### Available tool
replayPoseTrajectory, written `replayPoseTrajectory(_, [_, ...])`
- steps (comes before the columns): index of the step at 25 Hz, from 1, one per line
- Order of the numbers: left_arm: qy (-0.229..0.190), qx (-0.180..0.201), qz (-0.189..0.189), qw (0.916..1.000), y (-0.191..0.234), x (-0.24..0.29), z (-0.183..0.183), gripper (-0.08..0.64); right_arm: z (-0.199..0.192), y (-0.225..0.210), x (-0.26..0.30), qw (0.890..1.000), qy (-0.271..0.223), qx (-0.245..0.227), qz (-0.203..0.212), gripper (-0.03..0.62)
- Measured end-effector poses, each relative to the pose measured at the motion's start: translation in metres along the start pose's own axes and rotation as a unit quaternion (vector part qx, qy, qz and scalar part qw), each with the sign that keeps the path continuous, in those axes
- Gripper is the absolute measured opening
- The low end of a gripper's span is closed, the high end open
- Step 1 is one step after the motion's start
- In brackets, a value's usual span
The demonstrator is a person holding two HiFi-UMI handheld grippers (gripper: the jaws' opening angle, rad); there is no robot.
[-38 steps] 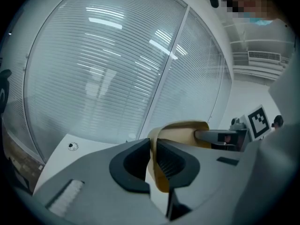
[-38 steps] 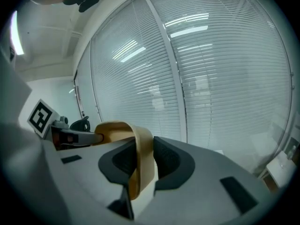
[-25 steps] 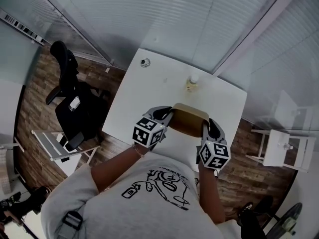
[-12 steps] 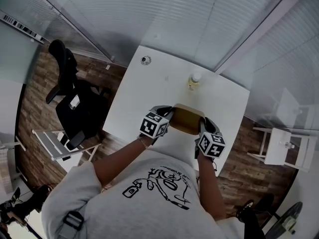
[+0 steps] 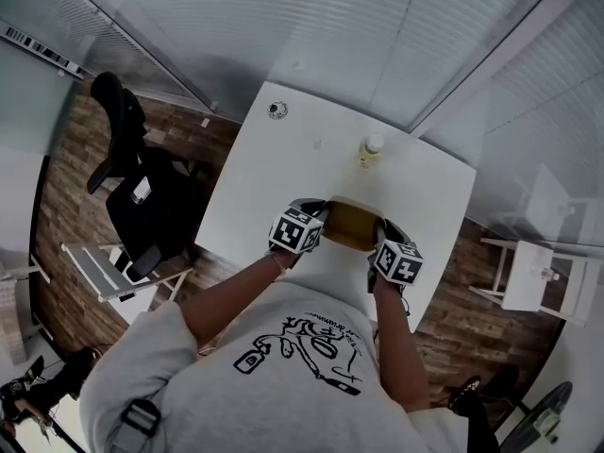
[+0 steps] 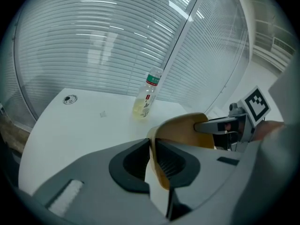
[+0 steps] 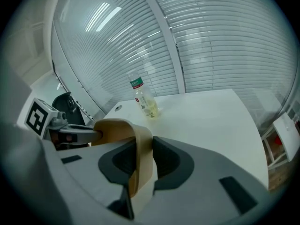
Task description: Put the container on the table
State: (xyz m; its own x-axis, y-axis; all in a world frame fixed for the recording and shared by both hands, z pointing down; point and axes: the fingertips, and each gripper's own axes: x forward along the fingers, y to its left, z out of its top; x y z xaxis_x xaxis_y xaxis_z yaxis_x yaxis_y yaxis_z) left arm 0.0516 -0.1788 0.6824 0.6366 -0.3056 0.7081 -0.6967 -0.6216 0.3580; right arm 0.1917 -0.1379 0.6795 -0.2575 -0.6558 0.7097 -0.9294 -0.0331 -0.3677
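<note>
White tabletop [image 5: 283, 173], set before slatted blinds, filled my remote feed. The tan container [image 5: 354, 225] hung low over its 6 o'clock edge, and I could not tell whether the base had touched down. Its long axis ran from 9 to 3 o'clock, spanning the two grippers. The left gripper [image 5: 318, 211] had its jaws clamped on the rim at the 9 o'clock end, and the right gripper [image 5: 385, 232] pinched the wall at the 3 o'clock end. Neither hand was nearer than the other, and the tabletop lay straight beneath the load.

In both gripper views the wall read as thin, matt, paper-like board with rounded corners, squeezed between dark ribbed pads [image 6: 169, 162]. I judged the coming move to be a level lowering, then a release. At 12 o'clock from the container, apart from it, stood a clear plastic bottle [image 5: 371, 151] of yellowish liquid. A small round disc [image 5: 275, 110] lay near the far 11 o'clock corner. A black office chair [image 5: 132, 182] sat off the table at 9 o'clock.
</note>
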Motion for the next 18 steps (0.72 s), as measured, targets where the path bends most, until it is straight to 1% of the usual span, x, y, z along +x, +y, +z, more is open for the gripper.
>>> replayPoseTrajectory(9, [0.032, -0.006, 0.005, 0.9994, 0.013, 0.025, -0.021, 0.032, -0.018, -0.013, 0.026, 0.999, 0.034, 0.006, -0.004, 0.061])
replayPoseTrajectory(18, [0.052, -0.011, 0.007, 0.9986, 0.023, 0.039, -0.032, 0.032, -0.034, -0.018, 0.043, 0.998, 0.060, 0.012, -0.004, 0.061])
